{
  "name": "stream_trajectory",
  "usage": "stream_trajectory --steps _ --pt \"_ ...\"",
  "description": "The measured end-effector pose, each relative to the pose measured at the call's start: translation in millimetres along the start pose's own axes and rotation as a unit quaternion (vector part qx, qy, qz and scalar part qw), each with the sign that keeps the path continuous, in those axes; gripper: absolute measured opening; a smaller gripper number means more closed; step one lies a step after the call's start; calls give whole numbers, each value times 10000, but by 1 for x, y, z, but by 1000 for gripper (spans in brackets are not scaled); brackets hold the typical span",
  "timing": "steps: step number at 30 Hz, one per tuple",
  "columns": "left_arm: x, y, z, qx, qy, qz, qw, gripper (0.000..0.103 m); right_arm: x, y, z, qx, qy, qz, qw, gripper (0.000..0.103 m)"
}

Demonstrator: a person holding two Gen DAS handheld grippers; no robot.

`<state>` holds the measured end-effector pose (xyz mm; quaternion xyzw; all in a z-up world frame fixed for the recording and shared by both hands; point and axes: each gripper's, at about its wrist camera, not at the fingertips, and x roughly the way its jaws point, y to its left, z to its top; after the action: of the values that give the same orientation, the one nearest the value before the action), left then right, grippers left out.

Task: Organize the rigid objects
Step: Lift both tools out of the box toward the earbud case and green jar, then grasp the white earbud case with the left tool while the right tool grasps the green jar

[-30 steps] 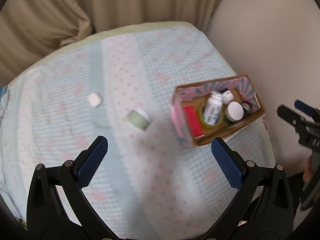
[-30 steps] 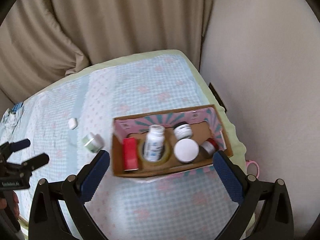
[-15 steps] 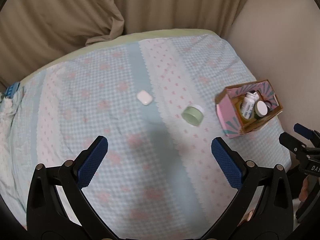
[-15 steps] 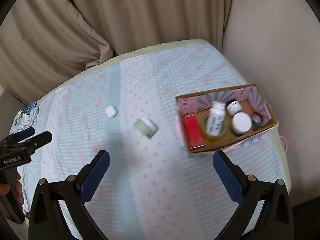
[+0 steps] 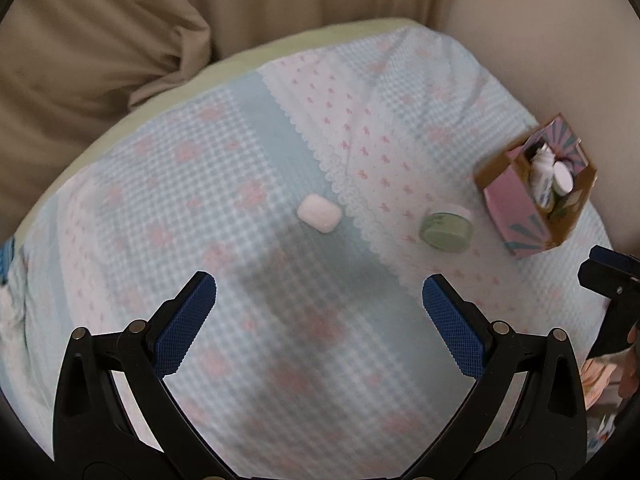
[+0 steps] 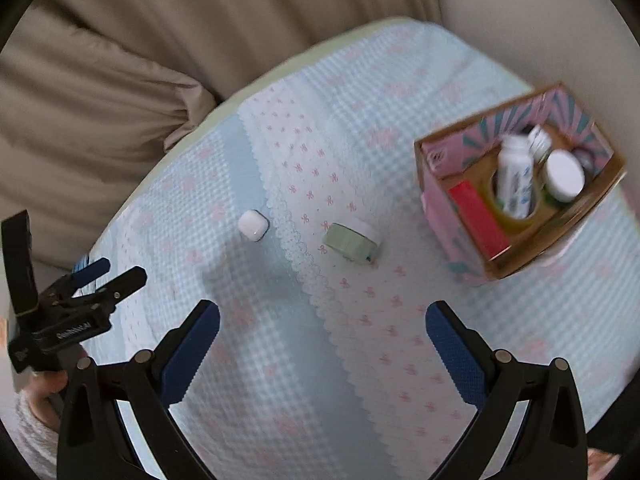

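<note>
Left wrist view. The left gripper (image 5: 319,300) hangs above the bed with its jaws spread wide and nothing between the ribbed blue pads (image 5: 184,322). Ahead of it lies a small white case (image 5: 319,213) with rounded corners and a smooth, glossy shell, flat on the quilted bedspread (image 5: 240,160). To its right, apart from it, a pale green jar (image 5: 446,231) with a white lid lies tipped on its side. Further right stands the open cardboard box (image 5: 516,208), pink printed outside and plain brown inside, already holding bottles and jars. The right gripper shows only in part at the frame's right edge.

Right wrist view. The right gripper (image 6: 322,330) is likewise spread and empty above the spread. The white case (image 6: 253,224) and green jar (image 6: 352,240) lie between it and the far edge; the box (image 6: 460,248) stands to the right, holding a flat red packet (image 6: 478,218), a white bottle (image 6: 514,180) set upright in a tape roll, and a white-lidded jar (image 6: 564,174). The left gripper (image 6: 116,274) appears at the far left.

Judgement. The step in hand seems to be the approach to a loose item. The jar, being round and on its side, may roll on the soft fabric; closing across its flat ends should hold it better. The slick case likely calls for a centred, level pinch.
</note>
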<state>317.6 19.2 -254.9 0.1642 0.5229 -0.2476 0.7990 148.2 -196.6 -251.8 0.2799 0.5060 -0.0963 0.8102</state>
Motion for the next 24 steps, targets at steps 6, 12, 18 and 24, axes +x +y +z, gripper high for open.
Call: stream_trajectory --steps 6,12,18,24 --pt "82 9 28 427 402 -272 9979 103 59 -16 16 685 346 -8 9971 103" --pt "171 5 40 877 910 -529 9906 100 129 -38 27 1446 800 -12 9863 103" --pt "225 4 43 1453 1151 -351 9820 94 175 -54 31 2080 1016 -29 9728 103" --pt "249 2 48 1547 1201 -443 9796 93 199 -65 36 2376 1069 -60 9655 103"
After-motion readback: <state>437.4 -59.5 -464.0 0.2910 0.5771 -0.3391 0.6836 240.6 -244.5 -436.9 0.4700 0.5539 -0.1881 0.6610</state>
